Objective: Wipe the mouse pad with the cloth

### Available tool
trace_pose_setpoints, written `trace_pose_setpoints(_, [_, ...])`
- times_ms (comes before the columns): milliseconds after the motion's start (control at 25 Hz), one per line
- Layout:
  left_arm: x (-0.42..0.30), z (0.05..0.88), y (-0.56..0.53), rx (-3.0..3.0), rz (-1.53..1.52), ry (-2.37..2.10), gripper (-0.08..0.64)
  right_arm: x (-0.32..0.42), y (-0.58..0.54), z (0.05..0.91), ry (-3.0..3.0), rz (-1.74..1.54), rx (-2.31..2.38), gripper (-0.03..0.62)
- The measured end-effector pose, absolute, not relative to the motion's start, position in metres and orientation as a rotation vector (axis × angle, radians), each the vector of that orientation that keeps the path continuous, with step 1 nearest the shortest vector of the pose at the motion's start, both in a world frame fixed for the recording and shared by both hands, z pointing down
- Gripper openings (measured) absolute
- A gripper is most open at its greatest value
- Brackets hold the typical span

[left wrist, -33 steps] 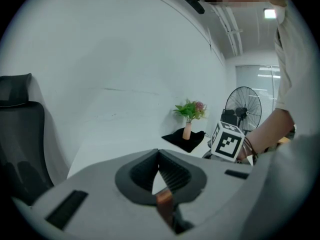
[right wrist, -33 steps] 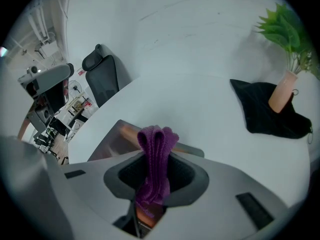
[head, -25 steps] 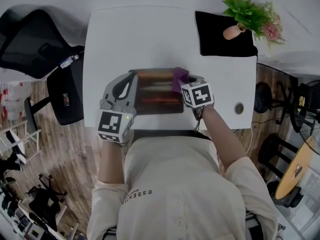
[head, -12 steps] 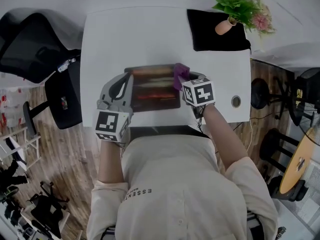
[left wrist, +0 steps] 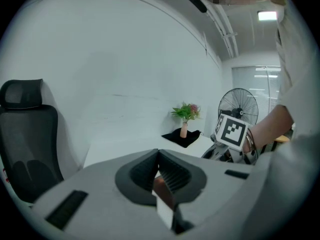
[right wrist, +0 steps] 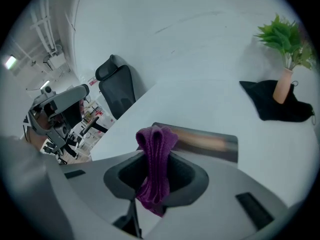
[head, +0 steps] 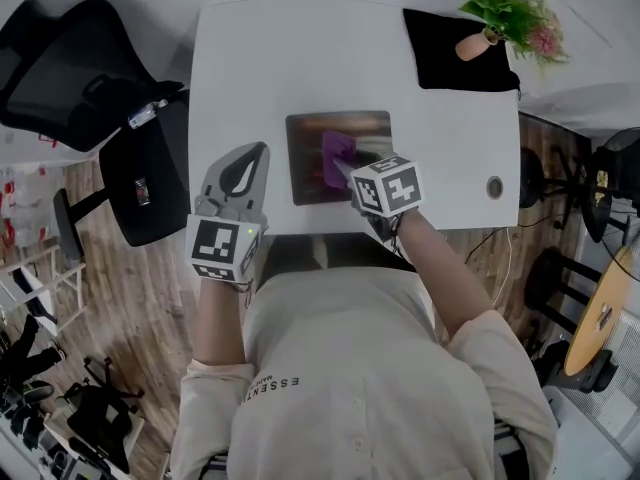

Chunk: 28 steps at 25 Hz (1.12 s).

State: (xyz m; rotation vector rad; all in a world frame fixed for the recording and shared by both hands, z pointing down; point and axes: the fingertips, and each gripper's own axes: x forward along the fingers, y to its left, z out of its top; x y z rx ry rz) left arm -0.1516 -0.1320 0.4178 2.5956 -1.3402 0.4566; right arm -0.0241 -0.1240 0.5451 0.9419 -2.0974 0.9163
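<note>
The cloth (right wrist: 154, 149) is purple. It is squeezed tight in the jaws of the right gripper (right wrist: 155, 159), and a soft bunch sticks out past the tips. It is down on the mouse pad (head: 305, 163), about in the middle of it, near the centre of the head view.

A moment ago the cloth was up at the pad's far right corner, so it has slid across the pad. That looks like one wipe going along. I think a lot of the pad is not wiped yet.

The jaws of the left gripper (left wrist: 158, 153) are pressed together with nothing in them. They lie on the white worktop (head: 290, 58), just beside the pad's left edge. Before, they sat on that edge. Now nothing holds the pad down, so it might slip.

In the upper right of the head view a plant (head: 505, 13) stands on a black mat (head: 445, 63), well away from the pad.
</note>
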Motion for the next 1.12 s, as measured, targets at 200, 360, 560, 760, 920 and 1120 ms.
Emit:
trace_pose_setpoints(200, [-0.188,0.427,-0.119,2.558,0.475,-1.355,0.002,-0.073,-0.12,0.558,-2.1,0.943,0.886,0.103])
trace_pose_setpoints(360, [-0.204,0.431,-0.116,2.555,0.46,-1.347,0.002,-0.096,-0.123,0.571,-2.083,0.964,0.86,0.101])
trace_pose_setpoints(560, [-0.208,0.431,-0.115,2.566,0.428,-1.338,0.002,-0.101,-0.128,0.588,-2.041,0.925,0.857,0.103])
trace_pose_setpoints(760, [-0.203,0.435,-0.117,2.556,0.438,-1.336,0.002,-0.099,-0.132,0.592,-2.041,0.855,0.834,0.106])
trace_pose_setpoints(920, [-0.194,0.436,-0.119,2.558,0.441,-1.33,0.002,-0.09,-0.131,0.592,-2.043,0.855,0.839,0.106])
trace_pose_setpoints(1120, [-0.177,0.435,-0.121,2.57,0.421,-1.312,0.002,-0.068,-0.133,0.593,-2.026,0.86,0.854,0.107])
